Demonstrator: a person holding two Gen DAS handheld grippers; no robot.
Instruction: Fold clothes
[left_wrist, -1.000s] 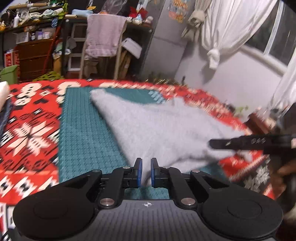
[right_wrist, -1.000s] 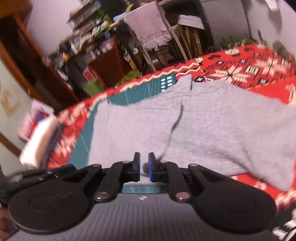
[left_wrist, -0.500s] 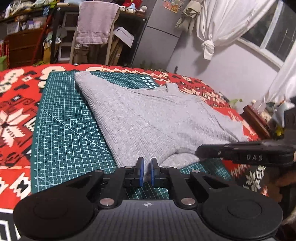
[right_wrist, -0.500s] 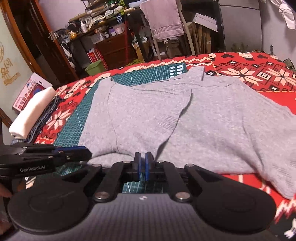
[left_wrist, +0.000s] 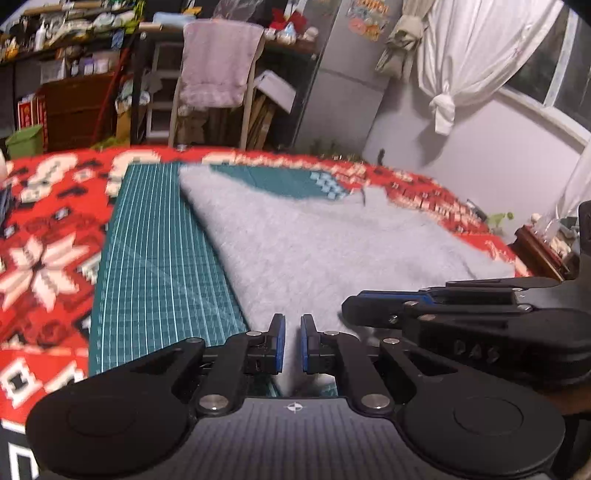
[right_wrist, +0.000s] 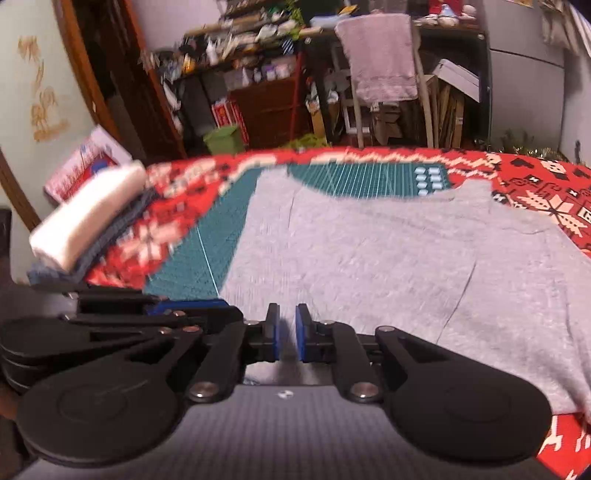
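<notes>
A grey knit sweater (left_wrist: 332, 251) (right_wrist: 388, 266) lies spread on a green cutting mat (left_wrist: 159, 266) (right_wrist: 207, 240). My left gripper (left_wrist: 292, 332) is at the sweater's near edge. Its blue pads stand a narrow gap apart with grey fabric between and under them. My right gripper (right_wrist: 286, 332) sits at the same near edge, also with a narrow gap and fabric in it. The two grippers are close side by side. The right one shows from the side in the left wrist view (left_wrist: 354, 306), the left one in the right wrist view (right_wrist: 192, 306). A shallow crease (right_wrist: 458, 295) runs towards the right fingers.
A red patterned blanket (left_wrist: 48, 258) (right_wrist: 546, 192) covers the surface under the mat. A stack of folded clothes with a white one on top (right_wrist: 88, 218) lies at the left edge. Beyond the far edge are a chair with a pink towel (left_wrist: 218, 74), shelves and a fridge.
The raised flap of sweater that hung from my right gripper now lies flat. The right pads stand a little wider apart. Both grippers have drawn closer together and both views tilted up.
</notes>
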